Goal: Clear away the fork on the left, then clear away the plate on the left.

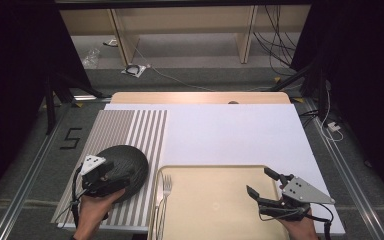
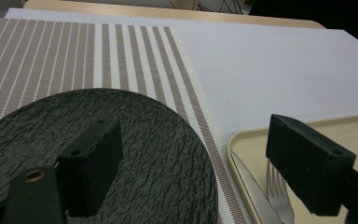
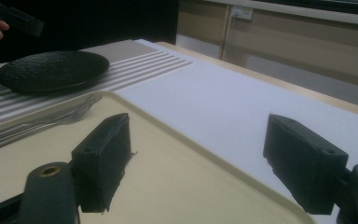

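Observation:
A black textured plate lies on the striped placemat. My left gripper hovers open over the plate's near edge, with nothing between its jaws. A fork and a knife lie at the left edge of the beige tray. My right gripper is open above the tray's right part and holds nothing.
A white mat covers the wooden table beyond the tray. A shelf unit and loose cables are on the floor behind the table.

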Demonstrator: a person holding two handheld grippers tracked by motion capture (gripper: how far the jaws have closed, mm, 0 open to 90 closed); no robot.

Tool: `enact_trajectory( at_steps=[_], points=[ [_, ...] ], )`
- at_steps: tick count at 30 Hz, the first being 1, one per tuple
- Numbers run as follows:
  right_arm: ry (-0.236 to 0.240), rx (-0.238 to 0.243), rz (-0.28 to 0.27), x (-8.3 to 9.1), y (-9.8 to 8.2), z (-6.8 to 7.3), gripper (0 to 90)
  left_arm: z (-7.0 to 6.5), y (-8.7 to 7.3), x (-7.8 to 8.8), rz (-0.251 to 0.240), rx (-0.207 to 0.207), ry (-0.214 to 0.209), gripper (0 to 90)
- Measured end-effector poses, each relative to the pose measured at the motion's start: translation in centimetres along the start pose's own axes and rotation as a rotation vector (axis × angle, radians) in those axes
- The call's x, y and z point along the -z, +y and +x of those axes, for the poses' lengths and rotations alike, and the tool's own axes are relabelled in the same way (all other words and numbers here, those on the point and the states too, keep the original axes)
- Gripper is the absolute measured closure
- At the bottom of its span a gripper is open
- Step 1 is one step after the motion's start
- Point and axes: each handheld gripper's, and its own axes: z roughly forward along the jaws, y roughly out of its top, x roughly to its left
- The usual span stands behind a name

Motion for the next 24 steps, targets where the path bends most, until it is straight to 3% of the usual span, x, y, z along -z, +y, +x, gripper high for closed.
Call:
enact_trajectory(
  at_steps=[24],
  points=[
    [-0.001,0.005,0.001,-0.1,0.1,0.1,23.9,2.8,-1.2,1.3,-0.004,0.212,0.116,16.1]
  ],
)
